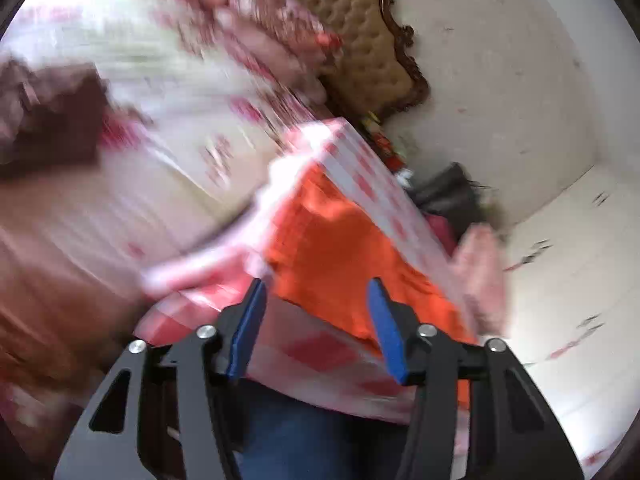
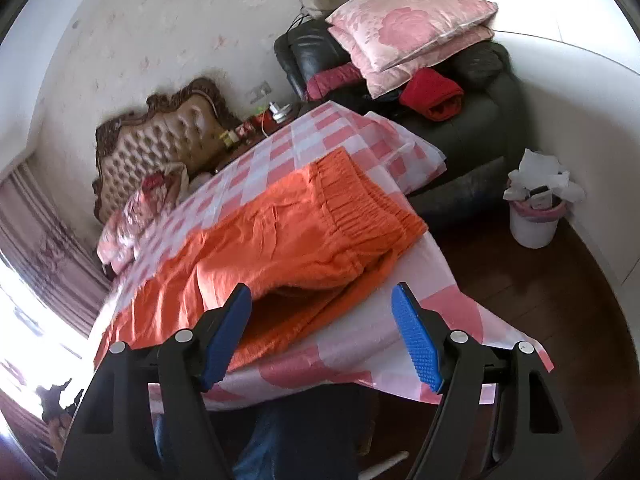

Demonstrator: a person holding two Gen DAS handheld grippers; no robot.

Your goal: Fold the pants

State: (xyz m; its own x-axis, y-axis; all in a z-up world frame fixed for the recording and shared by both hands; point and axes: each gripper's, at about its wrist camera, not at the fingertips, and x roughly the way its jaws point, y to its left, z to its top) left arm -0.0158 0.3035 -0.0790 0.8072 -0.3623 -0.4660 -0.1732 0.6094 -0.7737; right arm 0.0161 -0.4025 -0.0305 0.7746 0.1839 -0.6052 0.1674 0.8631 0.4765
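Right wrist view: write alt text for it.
Folded orange fabric pants lie on a pink-and-white checked tablecloth. The open right gripper hovers at their near edge, holding nothing. Pink floral pillows sit stacked behind.

Pants: one orange pair, lying on the checked cloth
Checked cloths: one, pink and white
Grippers: two, the left gripper and the right gripper, each with two blue-padded fingers set apart
Pink pillows: two, stacked on the armchair
Armchairs: one, dark
Waste bins: one, white
Tufted headboards: one
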